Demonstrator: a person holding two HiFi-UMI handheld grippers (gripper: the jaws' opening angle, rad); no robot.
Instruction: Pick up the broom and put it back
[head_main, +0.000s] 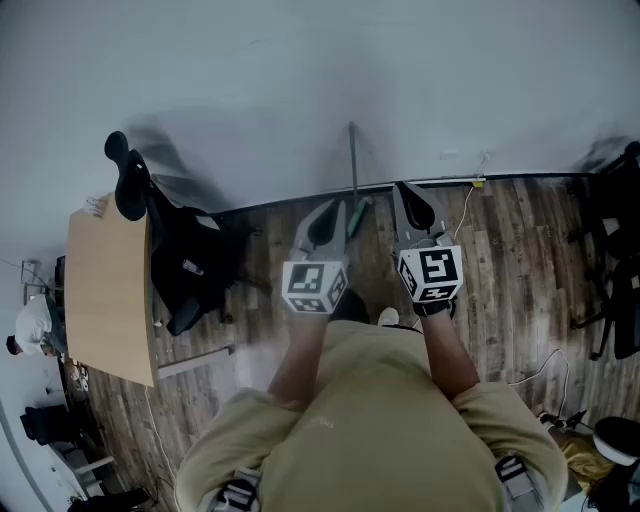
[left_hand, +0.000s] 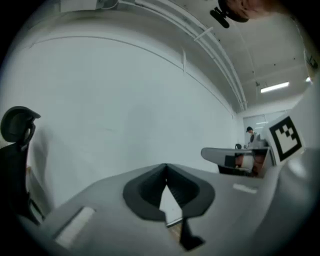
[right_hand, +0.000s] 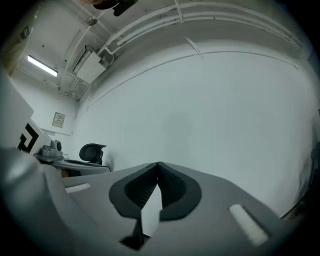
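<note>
The broom (head_main: 353, 170) leans upright against the white wall, a thin grey pole with a green part (head_main: 358, 216) low down near the floor. It stands between my two grippers in the head view and is apart from both. My left gripper (head_main: 326, 214) is held level just left of it, shut with nothing between its jaws. My right gripper (head_main: 411, 198) is level just right of it, also shut and empty. In the left gripper view my left gripper (left_hand: 166, 167) faces bare wall. In the right gripper view my right gripper (right_hand: 158, 165) does too. Neither gripper view shows the broom.
A wooden desk (head_main: 105, 290) stands at the left with a black office chair (head_main: 185, 255) beside it. Another black chair (head_main: 612, 255) is at the right. A white cable (head_main: 545, 375) trails over the wood floor. A person (head_main: 30, 325) sits far left.
</note>
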